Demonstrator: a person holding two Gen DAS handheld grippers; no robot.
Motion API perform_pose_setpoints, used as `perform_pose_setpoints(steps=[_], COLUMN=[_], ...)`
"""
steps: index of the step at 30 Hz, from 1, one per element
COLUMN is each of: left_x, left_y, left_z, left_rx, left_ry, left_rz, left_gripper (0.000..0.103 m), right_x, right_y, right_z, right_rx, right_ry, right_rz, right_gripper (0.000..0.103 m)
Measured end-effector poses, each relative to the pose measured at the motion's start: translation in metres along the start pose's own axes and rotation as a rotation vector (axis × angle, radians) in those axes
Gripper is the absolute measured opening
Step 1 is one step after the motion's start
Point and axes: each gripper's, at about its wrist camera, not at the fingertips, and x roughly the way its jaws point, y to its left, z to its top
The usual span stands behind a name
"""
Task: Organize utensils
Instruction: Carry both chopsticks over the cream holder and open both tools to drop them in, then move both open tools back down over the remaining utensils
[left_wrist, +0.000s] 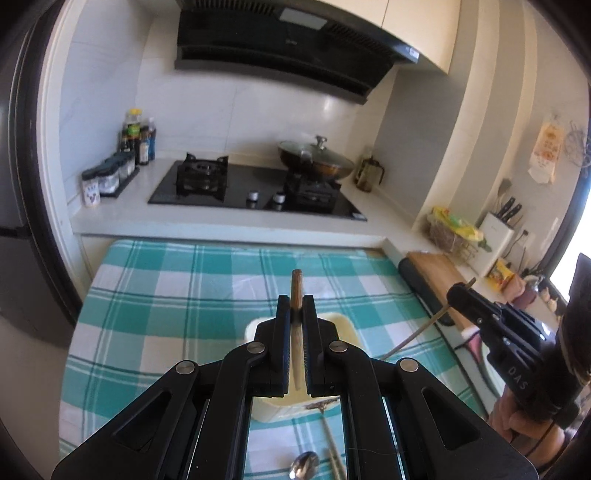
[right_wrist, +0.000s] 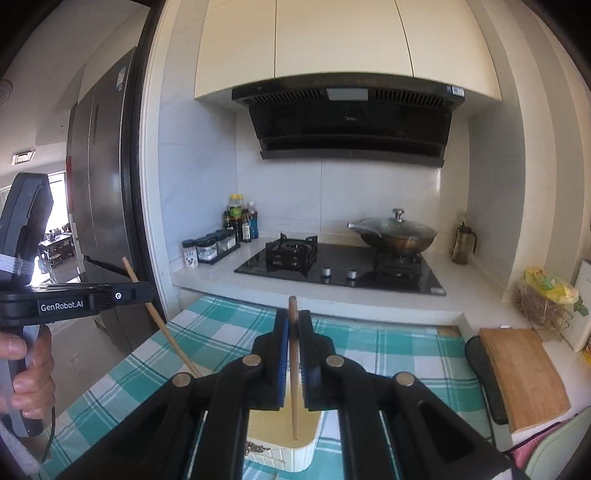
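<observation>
Chopsticks are the things being handled, one in each gripper. From the left wrist camera, the left gripper (left_wrist: 296, 306) has its black jaws pressed onto a slim wooden chopstick (left_wrist: 297, 291). The stick has a darker brown top end that pokes out past the fingertips, and its pale lower length runs down between the ribbed pads toward a cream container (left_wrist: 347, 325) standing on the table beneath. The container looks like smooth plastic with rounded corners. A teal-and-white checked tablecloth (left_wrist: 166, 295) covers the table. On the cloth near the bottom edge lie a shiny metal spoon (left_wrist: 304, 467) and a pair of pale chopsticks (left_wrist: 334, 454). At the right, the right gripper (left_wrist: 456, 295) pinches a second chopstick (left_wrist: 417, 332) that slants down to the left.

From the right wrist camera, the right gripper (right_wrist: 293, 319) is closed on this light, plain wooden stick (right_wrist: 293, 369). The stick stands nearly upright, with its lower end inside the cream container (right_wrist: 295, 454), which shows a small dark printed motif on its front wall. At the left, the left gripper (right_wrist: 142, 290), held in a hand (right_wrist: 27, 373), clamps the other chopstick (right_wrist: 166, 332) at a slant above the checked cloth (right_wrist: 388, 354). A wooden cutting board (right_wrist: 524, 376) lies at the right.
</observation>
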Motion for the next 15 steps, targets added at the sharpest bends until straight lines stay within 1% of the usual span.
perform_pose_setpoints(steps=[3, 5, 8, 10, 11, 12, 13, 14, 15], left_x=[0.025, 0.037, 0.045, 0.041, 0.037, 0.028, 0.019, 0.006, -0.008], left_y=[0.005, 0.009, 0.011, 0.014, 0.016, 0.019, 0.021, 0.023, 0.025], left_z=[-0.016, -0.025, -0.034, -0.035, -0.035, -0.035, -0.034, -0.036, -0.039], left_rx=[-0.014, -0.012, -0.014, -0.036, -0.047, -0.056, -0.058, -0.051, -0.035], left_ry=[0.076, 0.116, 0.160, 0.165, 0.164, 0.162, 0.153, 0.138, 0.121], left_rz=[0.004, 0.011, 0.015, 0.033, 0.032, 0.014, -0.001, -0.005, 0.001], left_gripper=[0.004, 0.004, 0.005, 0.005, 0.010, 0.022, 0.031, 0.053, 0.065], right_x=[0.031, 0.045, 0.063, 0.065, 0.064, 0.060, 0.054, 0.044, 0.032], right_y=[-0.009, -0.016, -0.024, -0.026, -0.026, -0.026, -0.027, -0.029, -0.029], right_z=[-0.022, -0.036, -0.051, -0.055, -0.056, -0.055, -0.054, -0.051, -0.048], right_rx=[0.091, 0.124, 0.151, 0.152, 0.153, 0.160, 0.171, 0.182, 0.186], right_ry=[0.131, 0.192, 0.274, 0.291, 0.290, 0.282, 0.269, 0.248, 0.220], right_rz=[0.010, 0.003, 0.013, 0.002, -0.011, -0.014, -0.013, -0.012, -0.011], right_gripper=[0.005, 0.005, 0.006, 0.009, 0.012, 0.027, 0.035, 0.049, 0.051])
